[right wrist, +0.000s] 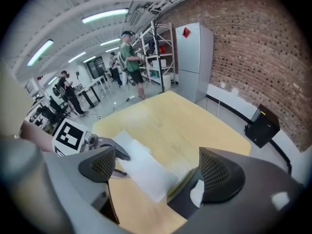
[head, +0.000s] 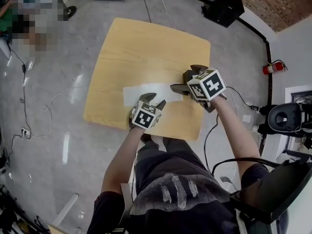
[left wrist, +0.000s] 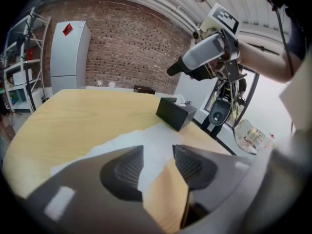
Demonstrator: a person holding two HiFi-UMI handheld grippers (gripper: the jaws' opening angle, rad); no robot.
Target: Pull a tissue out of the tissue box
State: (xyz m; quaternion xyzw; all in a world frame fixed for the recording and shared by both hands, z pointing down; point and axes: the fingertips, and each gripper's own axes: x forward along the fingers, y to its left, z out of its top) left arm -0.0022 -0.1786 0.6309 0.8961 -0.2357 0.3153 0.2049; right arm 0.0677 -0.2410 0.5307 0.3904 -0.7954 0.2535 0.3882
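A black tissue box (left wrist: 175, 112) stands near the right edge of the wooden table (head: 146, 43). One white tissue (head: 148, 92) lies spread flat on the table, left of the box. My left gripper (head: 155, 100) is low over the tissue's near edge. Its jaws are open, with the tissue (left wrist: 146, 150) showing on the table between them and no pad pressing on it. My right gripper (head: 184, 77) hangs above the box, wide open and empty. In the right gripper view its right jaw partly covers the box (right wrist: 185, 201), where a white tuft (right wrist: 197, 193) sticks out of the slot.
A black case (head: 223, 5) and a red fire extinguisher (head: 273, 67) are on the floor beyond the table. A black chair (head: 285, 118) is at the right. A white cabinet (left wrist: 68, 52) stands by the brick wall. People (right wrist: 129, 57) stand far off by the shelves.
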